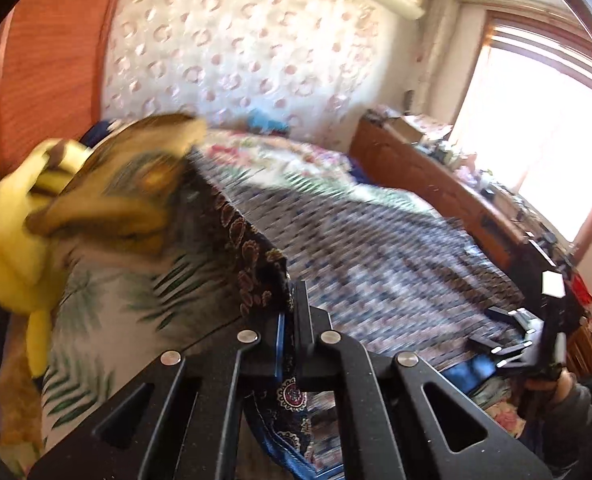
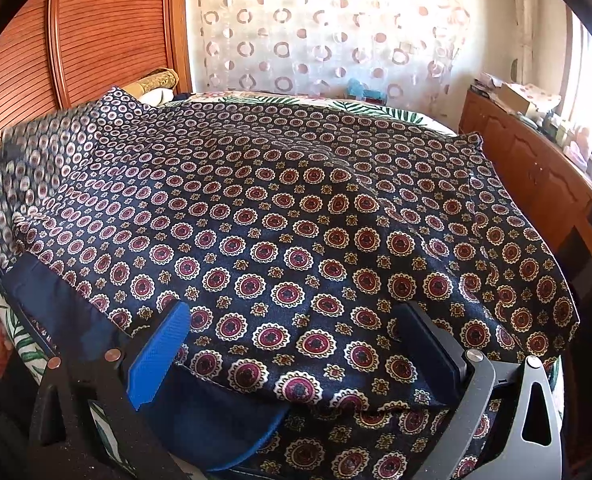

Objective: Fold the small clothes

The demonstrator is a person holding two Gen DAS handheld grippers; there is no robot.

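A dark navy garment (image 2: 296, 208) with red and cream medallions lies spread over the bed, with a plain blue band (image 2: 55, 304) at its left edge. My right gripper (image 2: 296, 344) is open, its blue fingers (image 2: 159, 352) resting on the near edge of the cloth. My left gripper (image 1: 289, 312) is shut on an edge of the same garment (image 1: 255, 264) and holds it lifted; the view is blurred. The right gripper (image 1: 536, 336) shows in the left wrist view at the far right.
The bed has a leaf-print cover (image 1: 107, 308). A yellow plush toy (image 1: 11, 248) and a brown cushion (image 1: 135, 184) lie at the bed's left. A wooden sideboard (image 2: 536, 176) with clutter runs along the right under a window. A wooden panel (image 2: 95, 32) stands behind.
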